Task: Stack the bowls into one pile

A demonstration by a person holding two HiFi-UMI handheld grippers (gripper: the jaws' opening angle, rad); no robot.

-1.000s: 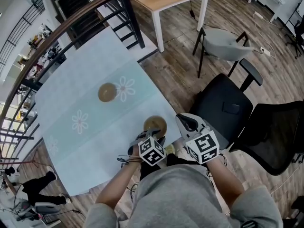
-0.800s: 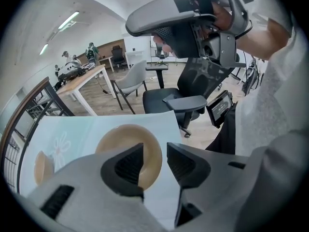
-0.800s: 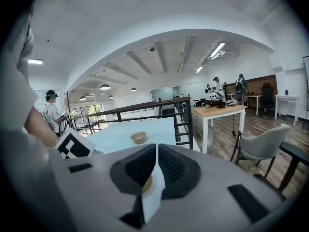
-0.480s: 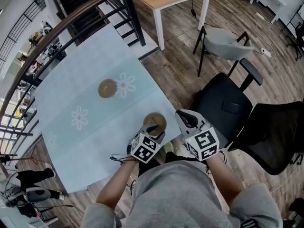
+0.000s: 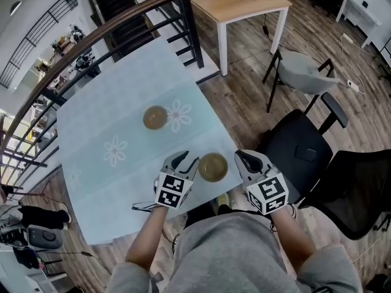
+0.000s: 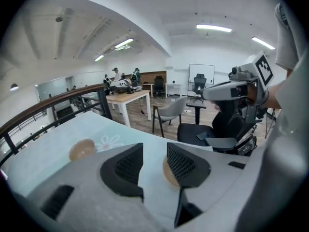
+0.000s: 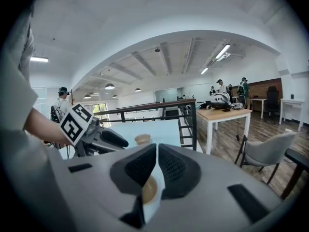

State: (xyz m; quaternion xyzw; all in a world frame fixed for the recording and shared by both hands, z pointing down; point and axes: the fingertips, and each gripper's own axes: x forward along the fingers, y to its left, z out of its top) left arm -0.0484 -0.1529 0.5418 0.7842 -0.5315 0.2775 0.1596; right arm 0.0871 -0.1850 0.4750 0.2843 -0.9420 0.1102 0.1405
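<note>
Two brown bowls sit apart on the pale blue table [image 5: 110, 102]. The far bowl [image 5: 155, 117] lies beside a white flower print. The near bowl [image 5: 213, 166] sits close to the table's front corner. My left gripper [image 5: 186, 160] hangs just left of the near bowl, open and holding nothing. In the left gripper view the gripper [image 6: 154, 153] shows a clear gap, with the near bowl [image 6: 166, 173] partly hidden behind its right jaw and the far bowl [image 6: 81, 150] at the left. My right gripper [image 5: 244, 157] stays right of the near bowl, past the table edge. Its jaws [image 7: 157, 151] are together on nothing.
A dark railing [image 5: 122, 23] runs along the table's far side. Black office chairs [image 5: 299, 151] and a grey chair [image 5: 305, 63] stand on the wooden floor to the right. A wooden desk [image 5: 238, 5] is further back, with people standing far off.
My left gripper has come off the near bowl, moving left and upward, so the whole bowl now shows. The right gripper has stayed where it was.
</note>
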